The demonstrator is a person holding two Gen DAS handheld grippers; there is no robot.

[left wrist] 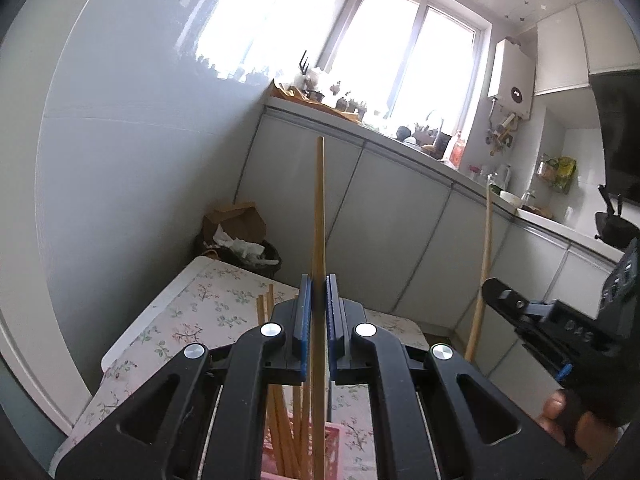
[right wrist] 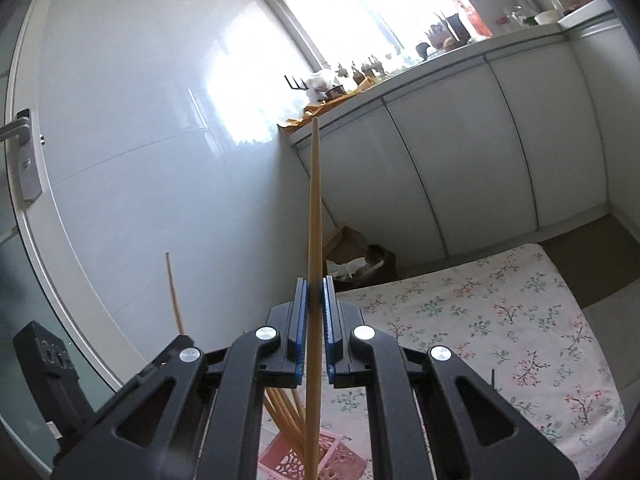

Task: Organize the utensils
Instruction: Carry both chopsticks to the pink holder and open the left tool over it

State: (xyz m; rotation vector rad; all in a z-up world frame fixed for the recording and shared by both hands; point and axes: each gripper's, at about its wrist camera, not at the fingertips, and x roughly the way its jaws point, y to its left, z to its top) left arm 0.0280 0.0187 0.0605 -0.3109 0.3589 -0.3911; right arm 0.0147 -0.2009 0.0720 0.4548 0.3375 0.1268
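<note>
A: What is the left gripper (left wrist: 319,320) holding?

B: Its blue fingers (left wrist: 305,308) are clamping one wooden chopstick (left wrist: 319,220), which is standing upright between them, tip pointing up.

A: And the right gripper (right wrist: 315,320)?

B: It is doing the same: its fingers (right wrist: 301,312) are pinching a second chopstick (right wrist: 314,220), also upright. In the left wrist view that gripper is showing at the right edge with a thumb (left wrist: 554,406) on its handle.

A: Where are the rest of the utensils?

B: A bunch of chopsticks (right wrist: 286,412) is leaning in a pink perforated basket (right wrist: 316,460) that is sitting on the floral tabletop (right wrist: 500,320), right below both grippers.

A: Is any writing showing?

B: Raised characters are showing on the right gripper's black body (left wrist: 576,330), something like "045", but I cannot read them with certainty. The white wall unit (left wrist: 510,76) beside the window is carrying a round dark badge, too small to read.
</note>
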